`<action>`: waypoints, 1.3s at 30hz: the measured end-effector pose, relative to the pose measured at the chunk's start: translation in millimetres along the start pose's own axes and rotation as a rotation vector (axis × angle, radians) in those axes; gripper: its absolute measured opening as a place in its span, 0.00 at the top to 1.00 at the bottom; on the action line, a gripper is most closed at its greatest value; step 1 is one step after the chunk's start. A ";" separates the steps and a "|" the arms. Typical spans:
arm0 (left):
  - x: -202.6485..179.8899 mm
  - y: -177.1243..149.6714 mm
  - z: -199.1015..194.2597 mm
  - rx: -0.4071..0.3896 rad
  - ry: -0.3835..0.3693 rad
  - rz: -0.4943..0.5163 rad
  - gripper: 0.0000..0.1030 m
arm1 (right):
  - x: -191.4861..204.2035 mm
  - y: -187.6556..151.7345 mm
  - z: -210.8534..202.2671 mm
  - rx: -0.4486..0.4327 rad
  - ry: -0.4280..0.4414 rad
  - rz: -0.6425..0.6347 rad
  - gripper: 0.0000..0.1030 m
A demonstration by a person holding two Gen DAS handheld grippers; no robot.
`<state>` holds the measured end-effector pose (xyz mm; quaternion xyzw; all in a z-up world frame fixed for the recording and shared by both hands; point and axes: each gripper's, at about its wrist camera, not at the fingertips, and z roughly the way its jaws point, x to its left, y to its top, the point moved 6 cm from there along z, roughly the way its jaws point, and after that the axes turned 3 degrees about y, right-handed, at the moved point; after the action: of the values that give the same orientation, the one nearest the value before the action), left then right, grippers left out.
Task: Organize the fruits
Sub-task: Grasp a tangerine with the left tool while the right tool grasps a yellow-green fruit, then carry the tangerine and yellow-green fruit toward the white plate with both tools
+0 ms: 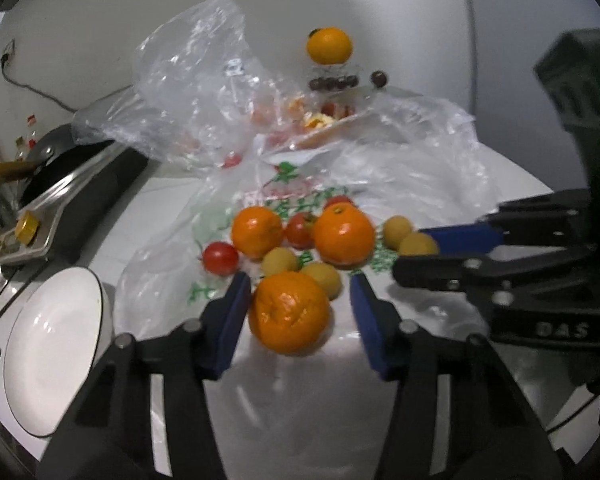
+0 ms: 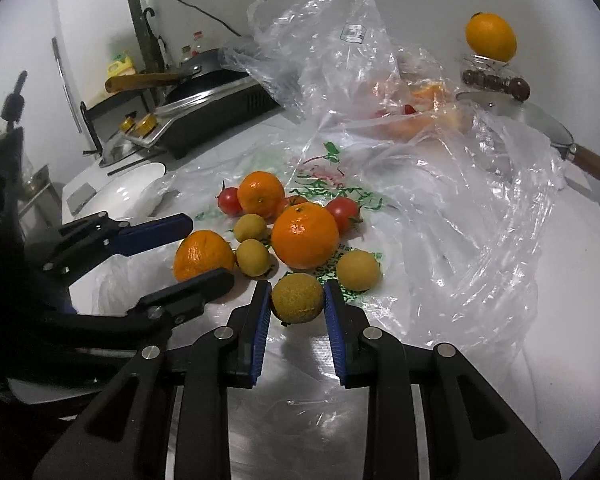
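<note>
Oranges, red tomatoes and small yellow fruits lie on a flattened plastic bag point(image 1: 268, 196). My left gripper point(image 1: 300, 292) is open around the nearest orange point(image 1: 289, 312), jaws on either side with gaps. It also shows in the right wrist view point(image 2: 204, 256) beside that orange point(image 2: 202, 254). My right gripper point(image 2: 296, 300) is shut on a small yellow-green fruit point(image 2: 297, 298), its blue pads touching both sides. In the left wrist view the right gripper point(image 1: 432, 248) holds that fruit point(image 1: 418, 245). A larger orange point(image 2: 304, 236) and tomatoes point(image 2: 342, 210) lie behind.
A white bowl point(image 1: 56, 344) stands at the left. A stove with a pan point(image 2: 204, 92) is at the back left. A crumpled clear bag point(image 2: 340, 40) holds more fruit. An orange point(image 2: 491, 38) sits on a jar at the back; a knife point(image 2: 540, 128) lies nearby.
</note>
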<state>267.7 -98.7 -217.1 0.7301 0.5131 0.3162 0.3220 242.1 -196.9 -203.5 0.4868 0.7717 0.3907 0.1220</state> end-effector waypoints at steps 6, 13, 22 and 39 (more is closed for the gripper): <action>4.6 -3.0 5.3 0.032 0.026 -0.002 0.48 | 0.0 -0.7 -2.3 -0.008 0.007 -0.001 0.72; 14.7 -6.0 14.2 0.076 0.031 -0.013 0.48 | 1.1 -1.9 -5.0 -0.017 0.005 0.002 0.72; 25.3 -7.5 12.4 0.071 0.001 -0.062 0.57 | 1.5 -1.4 -5.1 -0.018 0.003 0.004 0.72; 47.4 4.1 -36.7 -0.049 -0.038 -0.099 0.57 | 13.2 7.9 -0.7 -0.015 -0.046 -0.047 0.72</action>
<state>253.9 -49.2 -185.8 0.7015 0.5345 0.2984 0.3649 240.3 -184.3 -194.7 0.4765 0.7768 0.3824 0.1524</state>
